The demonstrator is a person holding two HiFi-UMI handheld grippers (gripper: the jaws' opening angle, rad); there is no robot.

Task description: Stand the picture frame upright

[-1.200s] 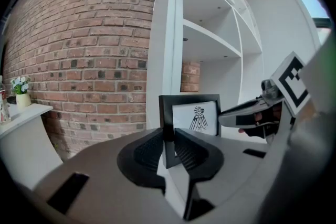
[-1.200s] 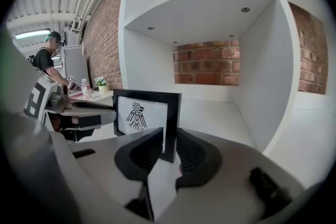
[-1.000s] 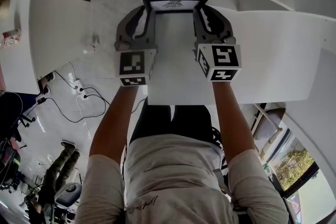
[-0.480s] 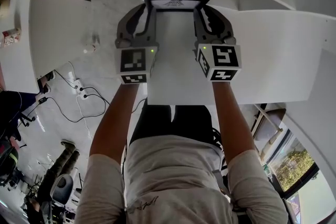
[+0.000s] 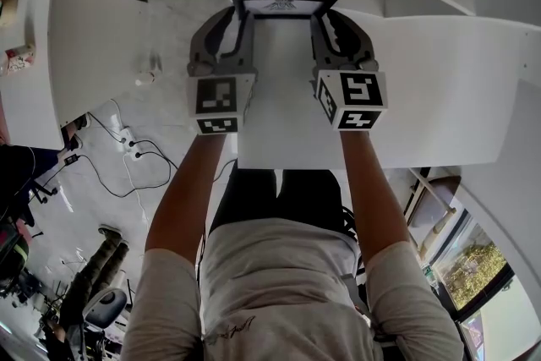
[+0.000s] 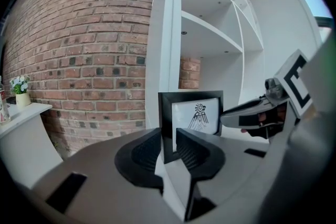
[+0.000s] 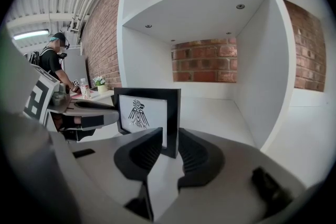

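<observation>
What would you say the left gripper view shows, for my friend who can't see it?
A black picture frame with a bird drawing stands upright, its left edge between the jaws of the left gripper, which have just been opening. The right gripper is at its other edge; white shelves and a brick wall stand behind.

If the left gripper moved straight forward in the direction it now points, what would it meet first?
The black rectangular picture frame: its left border stands in the gap between the left gripper's jaws, which have just been opening. Depth is unclear, but contact looks almost immediate.
</observation>
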